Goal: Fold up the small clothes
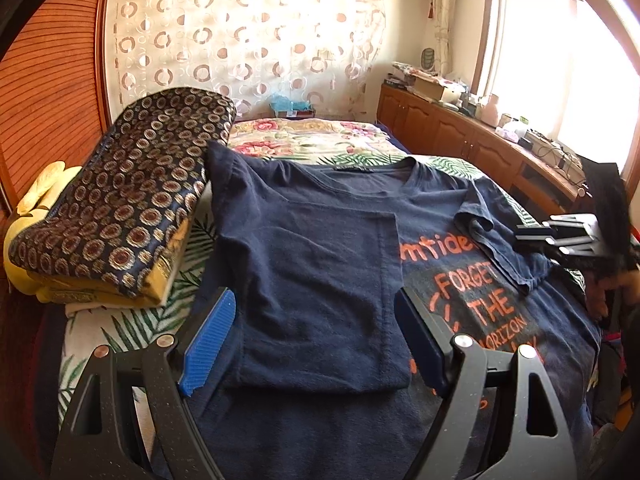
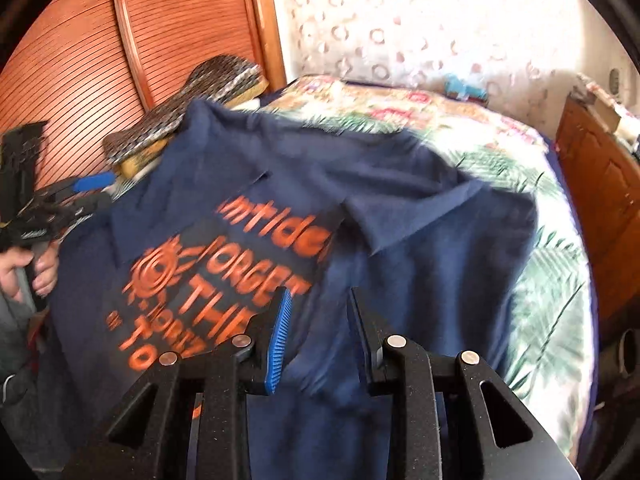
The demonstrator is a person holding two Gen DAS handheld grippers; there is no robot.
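Sun print beside right gripper

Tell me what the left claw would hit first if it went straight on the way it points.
Most likely the navy T-shirt: the left claw stands open, angled down over the flap folded across the shirt's front, on the bed. Nothing lies between, though depth is hard to judge.

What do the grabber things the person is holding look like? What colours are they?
Each one is a black metal frame with triangle-shaped holes and round silver pins. The left gripper has two long fingers, one with a bright blue ridged pad. The right gripper looks the same, with its own blue ridged pad. A bit of grey sleeve shows by the hand.
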